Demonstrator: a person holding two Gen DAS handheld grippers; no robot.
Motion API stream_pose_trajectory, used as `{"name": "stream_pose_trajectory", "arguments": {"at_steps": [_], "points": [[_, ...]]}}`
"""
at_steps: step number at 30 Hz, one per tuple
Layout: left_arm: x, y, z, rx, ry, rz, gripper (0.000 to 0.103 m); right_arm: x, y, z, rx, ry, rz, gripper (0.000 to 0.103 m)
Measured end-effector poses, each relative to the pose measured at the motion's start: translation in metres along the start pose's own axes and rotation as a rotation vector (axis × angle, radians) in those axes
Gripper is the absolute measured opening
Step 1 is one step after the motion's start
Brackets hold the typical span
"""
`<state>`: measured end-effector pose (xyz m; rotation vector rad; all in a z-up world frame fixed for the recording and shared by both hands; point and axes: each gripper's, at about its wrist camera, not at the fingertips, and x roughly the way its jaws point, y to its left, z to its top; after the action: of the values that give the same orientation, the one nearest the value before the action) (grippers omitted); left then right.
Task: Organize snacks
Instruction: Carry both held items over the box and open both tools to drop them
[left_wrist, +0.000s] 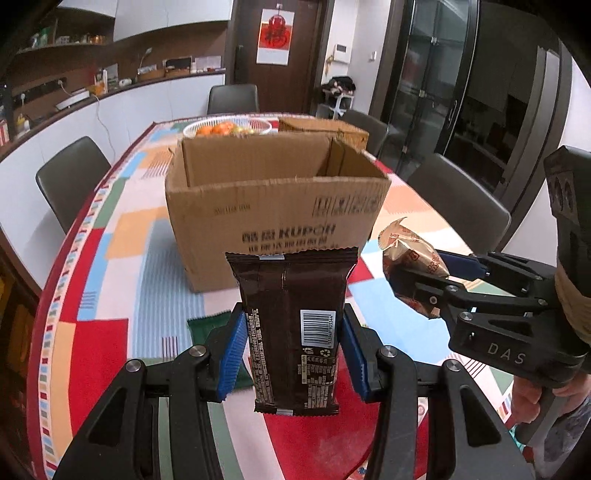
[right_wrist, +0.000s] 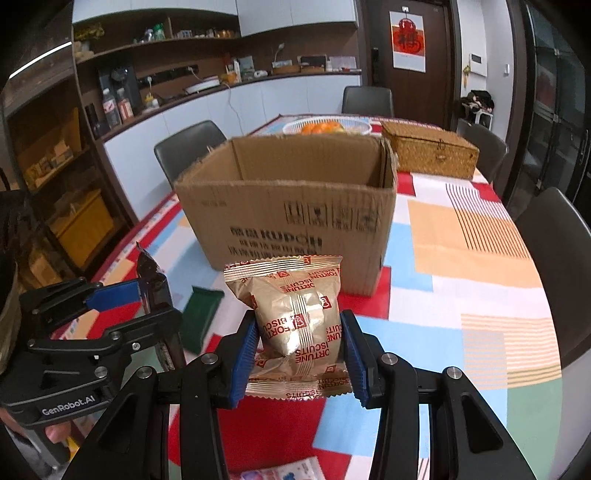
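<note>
My left gripper (left_wrist: 291, 347) is shut on a dark brown snack pack (left_wrist: 291, 317) held upright above the table, barcode side facing the camera. My right gripper (right_wrist: 299, 350) is shut on a gold biscuit packet (right_wrist: 295, 321) with red lettering. Each gripper shows in the other's view: the right gripper (left_wrist: 424, 284) with the gold biscuit packet (left_wrist: 410, 254), and the left gripper (right_wrist: 147, 295) with the dark brown snack pack (right_wrist: 149, 269). An open cardboard box (left_wrist: 273, 221) (right_wrist: 291, 214) stands just beyond both packs. A green snack pack (left_wrist: 210, 326) (right_wrist: 201, 314) lies flat on the tablecloth before the box.
A white basket of oranges (left_wrist: 227, 127) (right_wrist: 327, 127) and a woven lidded box (right_wrist: 430, 153) sit behind the cardboard box. Dark chairs (left_wrist: 72, 177) (right_wrist: 554, 251) ring the table. A pale snack wrapper (right_wrist: 288, 470) lies at the near edge. A hand (left_wrist: 532, 398) holds the right gripper's handle.
</note>
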<state>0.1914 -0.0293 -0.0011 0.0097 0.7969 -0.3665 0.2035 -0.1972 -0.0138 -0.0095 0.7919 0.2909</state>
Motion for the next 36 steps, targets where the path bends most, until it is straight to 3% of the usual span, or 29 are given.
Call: {"name": "stream_pose_trajectory", "arguments": {"at_steps": [22, 31, 36], "points": [[-0.029, 0.017, 0.081, 0.056, -0.211, 0.08, 0.048, -0.017, 0.01, 0.069, -0.028, -0.167, 0.026, 0.045], [-0.019, 0.036, 0.121, 0.052, -0.248, 0.12, 0.048, -0.006, 0.01, 0.103, -0.045, -0.194, -0.021, 0.045], [0.0, 0.042, 0.141, 0.047, -0.215, 0.086, 0.048, 0.007, 0.007, 0.118, -0.041, -0.185, -0.032, 0.045]]}}
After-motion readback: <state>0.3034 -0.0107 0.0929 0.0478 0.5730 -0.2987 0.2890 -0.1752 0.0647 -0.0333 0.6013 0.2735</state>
